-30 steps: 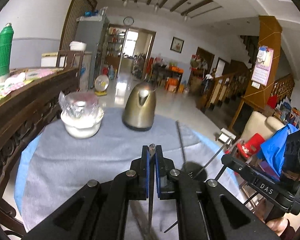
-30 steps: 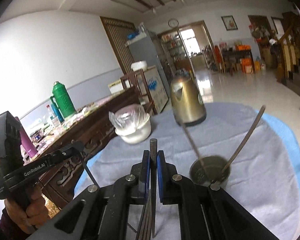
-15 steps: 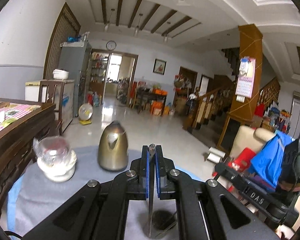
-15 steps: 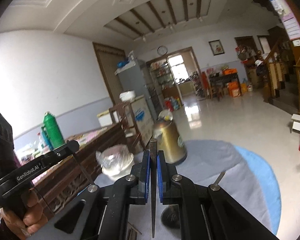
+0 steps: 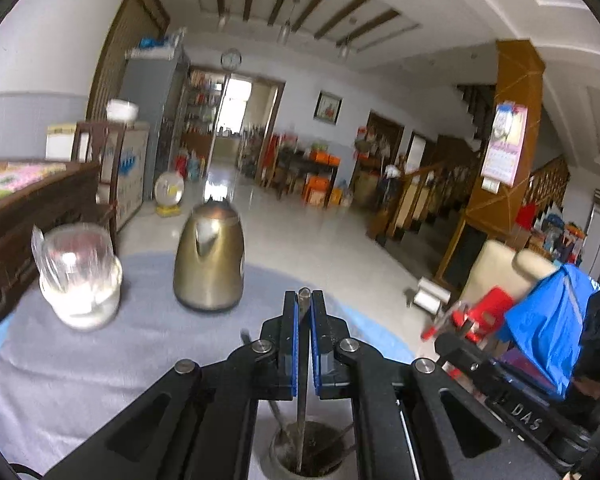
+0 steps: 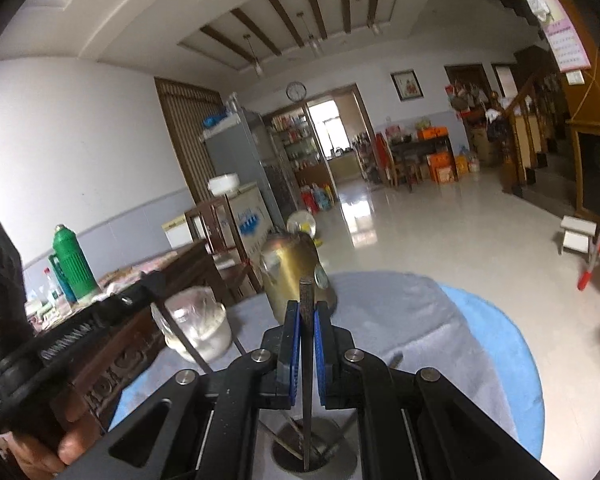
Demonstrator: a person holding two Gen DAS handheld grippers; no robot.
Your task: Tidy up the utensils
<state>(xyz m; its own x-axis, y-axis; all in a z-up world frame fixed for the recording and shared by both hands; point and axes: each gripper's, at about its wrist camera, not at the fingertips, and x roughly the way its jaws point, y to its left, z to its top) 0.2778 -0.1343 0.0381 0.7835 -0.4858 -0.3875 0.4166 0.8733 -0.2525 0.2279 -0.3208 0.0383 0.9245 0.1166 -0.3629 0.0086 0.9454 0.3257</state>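
Two claws hold utensils over a cup
Left claw (image 5: 304,344) pinches a rod (image 5: 301,420), right claw (image 6: 307,354) a handle (image 6: 306,400), both above the cup (image 5: 278,450)

Both wrist fisheyes look forward along their own fingers, tilted slightly down, close above the grey-clothed round table (image 5: 80,368). Each faces across it into the hall. Shared: brass-coloured metal kettle (image 5: 209,258) (image 6: 294,276), plastic-wrapped white bowl (image 5: 80,280) (image 6: 198,330), round wall clock (image 5: 231,57) (image 6: 296,90).

Round table (image 6: 512,364) under grey cloth (image 5: 100,364), brass kettle (image 5: 209,258), plastic-wrapped white bowl (image 5: 80,280), metal utensil cup (image 5: 306,454)
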